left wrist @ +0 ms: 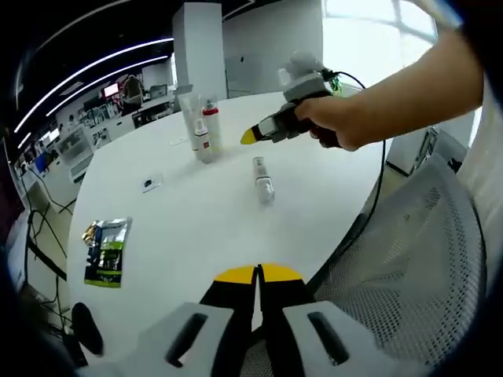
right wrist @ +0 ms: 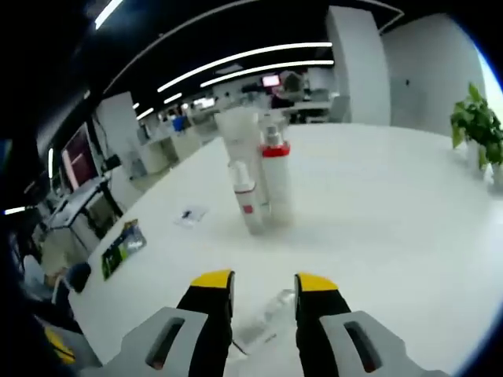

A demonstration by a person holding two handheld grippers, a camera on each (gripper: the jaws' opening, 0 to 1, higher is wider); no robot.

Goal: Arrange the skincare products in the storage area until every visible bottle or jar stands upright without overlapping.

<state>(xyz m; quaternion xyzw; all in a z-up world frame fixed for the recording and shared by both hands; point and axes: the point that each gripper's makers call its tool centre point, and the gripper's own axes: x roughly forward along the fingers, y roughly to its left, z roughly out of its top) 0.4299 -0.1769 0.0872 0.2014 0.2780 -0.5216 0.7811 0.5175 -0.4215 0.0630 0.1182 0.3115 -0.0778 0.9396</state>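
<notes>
Yellow-tipped fingers of the left gripper [left wrist: 257, 275] sit clenched, idle. Right gripper [right wrist: 266, 284], fingers released, straddles the fallen clear bottle [right wrist: 263, 320] on the white desk [right wrist: 393, 204], seemingly to right it beside upright bottles [right wrist: 262, 177], frame centre.

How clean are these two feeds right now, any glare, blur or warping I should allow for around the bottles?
Left gripper view: the windows behind blow out white, and the table edge bows from fisheye; the lying bottle is sharp. Right gripper view: the standing bottles are motion-smeared, and the clear lying bottle between the open jaws is blurred and nearly lost against the white top; ceiling strips curve.
</notes>
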